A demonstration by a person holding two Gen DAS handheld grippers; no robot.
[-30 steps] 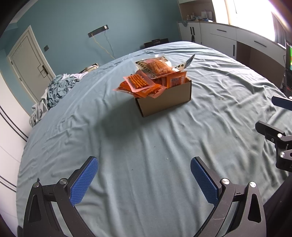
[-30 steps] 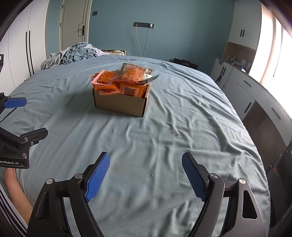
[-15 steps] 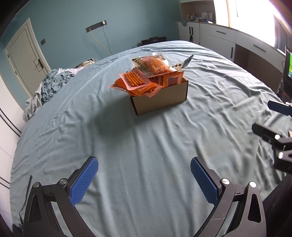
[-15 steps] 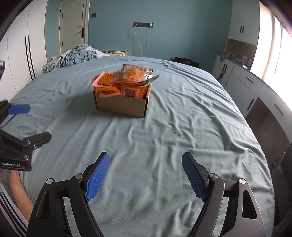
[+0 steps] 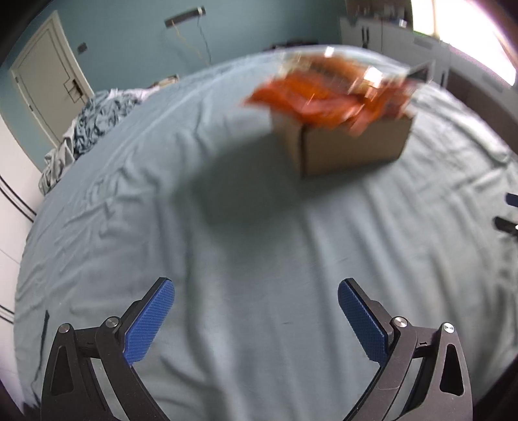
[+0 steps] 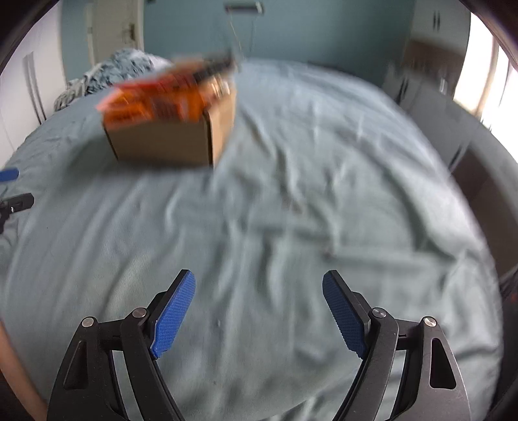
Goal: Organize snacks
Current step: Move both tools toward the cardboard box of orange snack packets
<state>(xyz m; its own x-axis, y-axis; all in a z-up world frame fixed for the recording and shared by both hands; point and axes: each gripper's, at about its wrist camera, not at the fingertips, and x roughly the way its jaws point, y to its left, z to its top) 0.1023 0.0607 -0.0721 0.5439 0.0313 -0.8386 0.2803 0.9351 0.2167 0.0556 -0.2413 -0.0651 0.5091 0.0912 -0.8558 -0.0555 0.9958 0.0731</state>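
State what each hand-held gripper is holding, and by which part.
Nothing: the left hand-held gripper and right hand-held gripper are both open over the bed.

A bed (image 5: 226, 259) with a wrinkled blue-grey sheet fills the room. Behind it stands a teal wall (image 5: 129, 32); left, a pale door (image 5: 48, 87); right, white cabinets (image 5: 388, 32) under a bright window (image 5: 453, 22).

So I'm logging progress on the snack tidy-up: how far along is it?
Barely begun. The orange snack packets sit heaped in the cardboard box on the bed, some overhanging its rim. Nothing is in hand: the left gripper and right gripper are both open and empty, short of the box. All sorting is left; blur hides packet details.
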